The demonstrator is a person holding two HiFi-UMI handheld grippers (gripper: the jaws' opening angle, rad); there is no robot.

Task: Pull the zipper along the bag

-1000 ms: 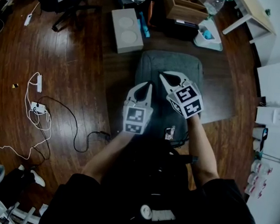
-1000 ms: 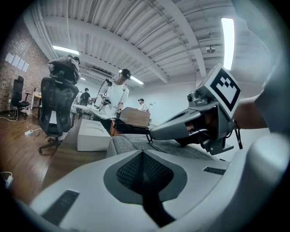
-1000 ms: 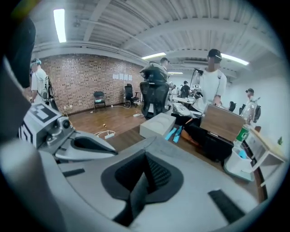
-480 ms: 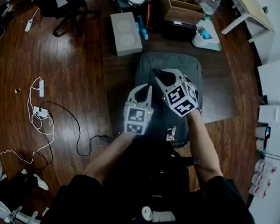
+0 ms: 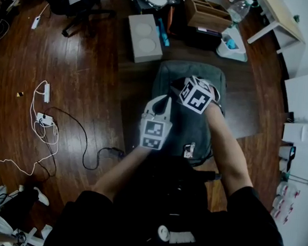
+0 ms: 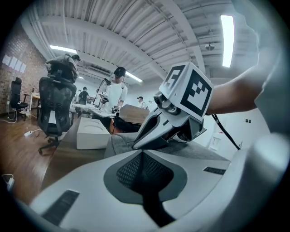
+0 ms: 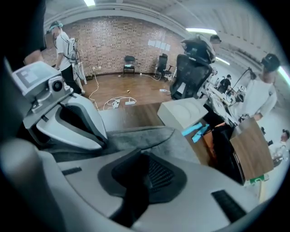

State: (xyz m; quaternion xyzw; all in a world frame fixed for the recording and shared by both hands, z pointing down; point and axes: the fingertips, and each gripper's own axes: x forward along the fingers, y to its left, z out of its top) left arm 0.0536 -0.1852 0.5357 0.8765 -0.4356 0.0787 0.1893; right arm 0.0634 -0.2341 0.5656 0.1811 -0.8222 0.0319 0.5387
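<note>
The grey bag (image 5: pixel 172 70) lies flat on the dark bench (image 5: pixel 130 91) right in front of you, with a white box (image 5: pixel 145 37) just beyond its far left corner.

Your left gripper (image 6: pixel 142 152) sits low over the near left part of the bag, pointing away from you and almost level. Its fingers are pressed together, and its own view shows nothing caught between them.

Your right gripper (image 7: pixel 138 154) is tipped steeply down over the middle of the bag, just to the right of the left one, with its marker cube facing up. Its fingers have just been opening and now stand slightly spread. There is a narrow gap between the pads and nothing in it. Grey bag fabric with a curved seam lies just past the tips.

The two grippers are close together but apart. You cannot make out the zipper pull in any view.
</note>
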